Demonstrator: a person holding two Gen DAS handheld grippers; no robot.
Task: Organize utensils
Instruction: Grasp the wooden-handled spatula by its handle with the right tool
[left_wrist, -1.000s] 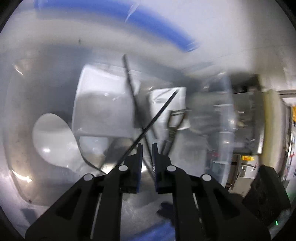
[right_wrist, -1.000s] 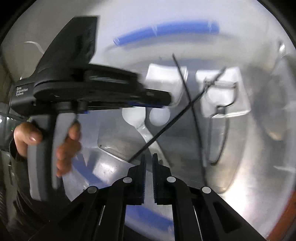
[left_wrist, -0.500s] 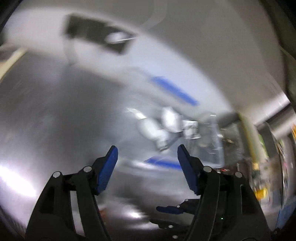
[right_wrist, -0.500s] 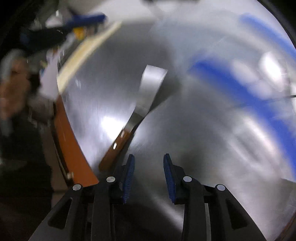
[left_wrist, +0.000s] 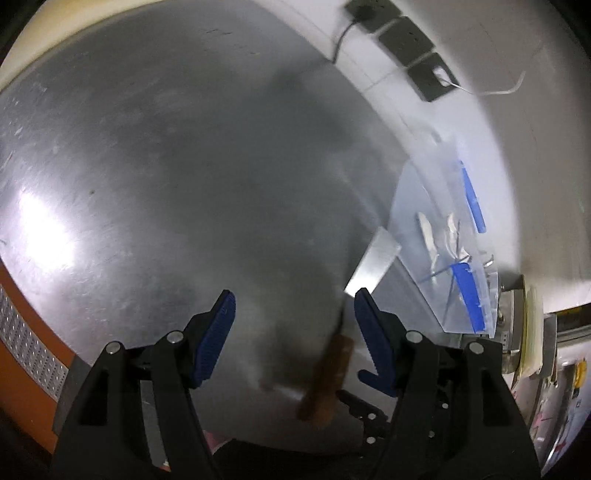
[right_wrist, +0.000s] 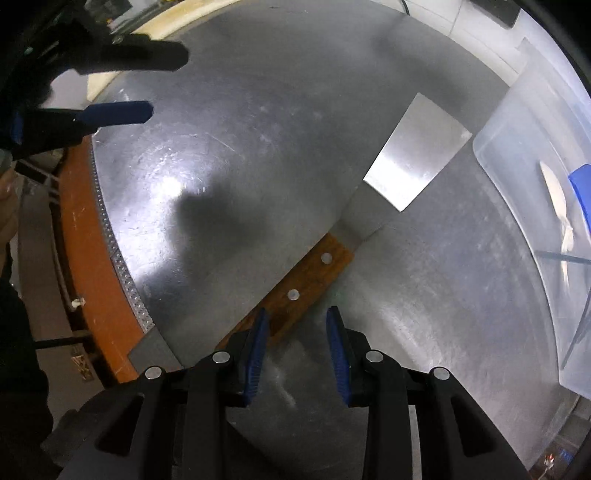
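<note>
1. A spatula (right_wrist: 354, 206) with a flat metal blade (right_wrist: 417, 151) and a riveted wooden handle (right_wrist: 295, 291) is seen lying flat on the metal tabletop (right_wrist: 229, 155), its blade pointing toward 1 o'clock in the right wrist view.
2. In the left wrist view the same spatula (left_wrist: 354, 295) is found at about 4 o'clock of centre, its handle (left_wrist: 327, 376) blurred and its blade (left_wrist: 373, 264) lying just beside the near wall of the bin.
3. The right gripper (right_wrist: 297, 354) is held low over the butt end of the handle, its blue-padded fingers (right_wrist: 256, 354) set moderately apart and nothing gripped; the left pad overlaps the handle's end in the view, but contact cannot be judged.
4. The left gripper (left_wrist: 293, 332) is shown with its fingers (left_wrist: 214, 332) spread wide and empty above the bare tabletop (left_wrist: 147, 184); the same gripper (right_wrist: 110, 88) appears at 10 o'clock in the right wrist view.
5. A translucent plastic bin (left_wrist: 436, 229) with blue handles (left_wrist: 471, 201) stands at 3 o'clock in the left wrist view, near the white wall (left_wrist: 517, 147); pale utensils (left_wrist: 424, 232) and thin dark rods are seen inside it, their kind being unclear.
6. The bin (right_wrist: 517, 155) is seen at 2 to 3 o'clock in the right wrist view, just beyond the blade.
7. An orange table edge (right_wrist: 85, 229) runs along 9 o'clock.
</note>
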